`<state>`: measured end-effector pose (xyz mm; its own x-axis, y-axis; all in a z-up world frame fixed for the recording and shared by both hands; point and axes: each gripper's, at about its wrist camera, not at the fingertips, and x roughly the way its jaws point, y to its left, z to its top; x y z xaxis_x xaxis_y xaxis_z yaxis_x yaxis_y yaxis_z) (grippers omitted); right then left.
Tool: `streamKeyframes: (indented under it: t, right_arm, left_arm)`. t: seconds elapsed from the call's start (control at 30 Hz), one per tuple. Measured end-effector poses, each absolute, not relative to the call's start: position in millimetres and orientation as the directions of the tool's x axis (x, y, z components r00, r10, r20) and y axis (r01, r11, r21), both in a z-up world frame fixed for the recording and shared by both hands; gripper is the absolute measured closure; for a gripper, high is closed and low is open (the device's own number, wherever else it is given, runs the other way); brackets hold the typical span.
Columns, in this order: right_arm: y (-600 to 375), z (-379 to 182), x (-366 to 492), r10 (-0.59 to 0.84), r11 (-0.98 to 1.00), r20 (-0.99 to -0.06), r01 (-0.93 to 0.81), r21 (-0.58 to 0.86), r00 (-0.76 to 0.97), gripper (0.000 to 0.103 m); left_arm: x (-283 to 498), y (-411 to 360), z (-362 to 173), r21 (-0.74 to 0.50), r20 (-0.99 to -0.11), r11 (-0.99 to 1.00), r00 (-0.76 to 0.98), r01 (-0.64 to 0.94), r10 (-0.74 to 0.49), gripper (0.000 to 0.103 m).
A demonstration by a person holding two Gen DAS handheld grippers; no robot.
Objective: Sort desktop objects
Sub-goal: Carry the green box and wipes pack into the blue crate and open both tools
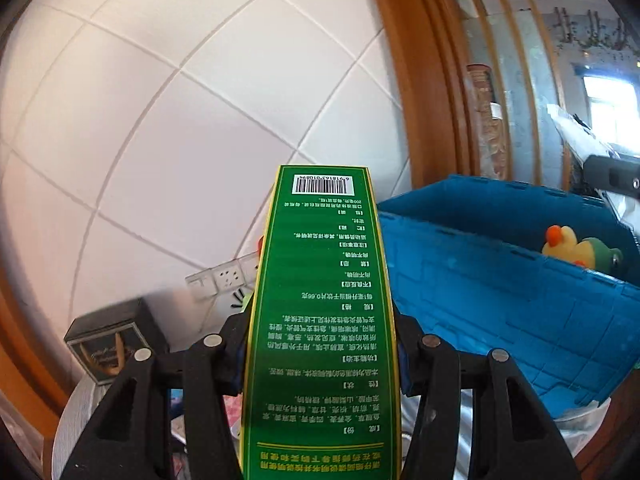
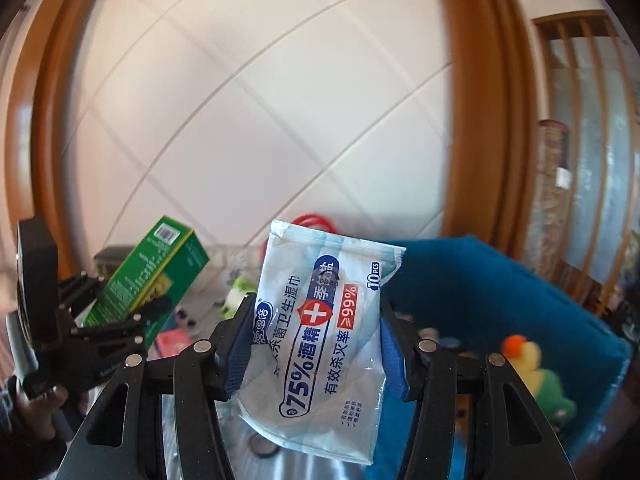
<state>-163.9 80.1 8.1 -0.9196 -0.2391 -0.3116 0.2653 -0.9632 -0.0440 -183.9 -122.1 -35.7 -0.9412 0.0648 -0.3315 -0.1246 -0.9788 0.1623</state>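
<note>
Left tongs (image 1: pixel 320 356) clamped on green box (image 1: pixel 320 320), raised left of blue bin (image 1: pixel 500 280), pointing slightly downward. Right tongs (image 2: pixel 316 344) clamped on wipes pack (image 2: pixel 324 340), raised before bin, near level.

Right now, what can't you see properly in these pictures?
- Left wrist view: the tall green cardboard box hides the table behind it; its near end is cut off by the bottom edge.
- Right wrist view: the pale blue wet-wipes packet covers the items below.
- Blue plastic bin: blurred; only a yellow rubber duck toy is recognisable.
</note>
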Motion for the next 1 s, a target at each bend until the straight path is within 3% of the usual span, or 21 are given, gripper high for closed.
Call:
streamKeyframes:
  t: [0.2, 0.63, 0.7, 0.73, 0.77, 0.8, 1.0]
  right_arm:
    - [168.5, 38.4, -164.6, -0.127, -0.991, -0.28, 0.135, -0.008, -0.951, 0.049]
    - [310.6, 30.1, -242.5, -0.076, -0.996, -0.408, 0.049, 0.077, -0.91, 0.047]
    - [325.0, 29.0, -262.2, -0.054, -0.995, -0.438, 0.013, 0.095, -0.897, 0.039]
    - [331.7, 28.6, -267.8, -0.061, -0.994, -0.446, 0.011, 0.113, -0.893, 0.035]
    - [336.6, 30.4, -271.8, -0.069, -0.991, -0.447, 0.011, 0.13, -0.892, 0.023]
    - [340.2, 32.8, -274.2, -0.074, -0.989, -0.441, 0.01, 0.145, -0.894, 0.013]
    - [343.9, 45.5, -266.0, -0.105, -0.985, -0.396, 0.04, 0.17, -0.912, 0.011]
  left_arm:
    - [-201.1, -44.3, -7.5, 0.172, -0.294, -0.96, -0.942, -0.22, 0.163, 0.051]
    - [-274.9, 107.2, 20.7, 0.168, -0.372, -0.929, -0.894, -0.331, 0.251, 0.048]
    - [-283.4, 113.0, 28.2, 0.148, -0.368, -0.937, -0.897, -0.316, 0.245, 0.037]
    - [-286.2, 114.3, 33.9, 0.135, -0.357, -0.943, -0.902, -0.305, 0.241, 0.024]
    - [-287.0, 113.7, 38.3, 0.128, -0.348, -0.946, -0.907, -0.298, 0.239, 0.015]
    - [-288.1, 116.1, 42.8, 0.123, -0.336, -0.95, -0.912, -0.288, 0.234, 0.013]
    - [-279.9, 107.8, 56.6, 0.113, -0.289, -0.963, -0.935, -0.245, 0.205, 0.003]
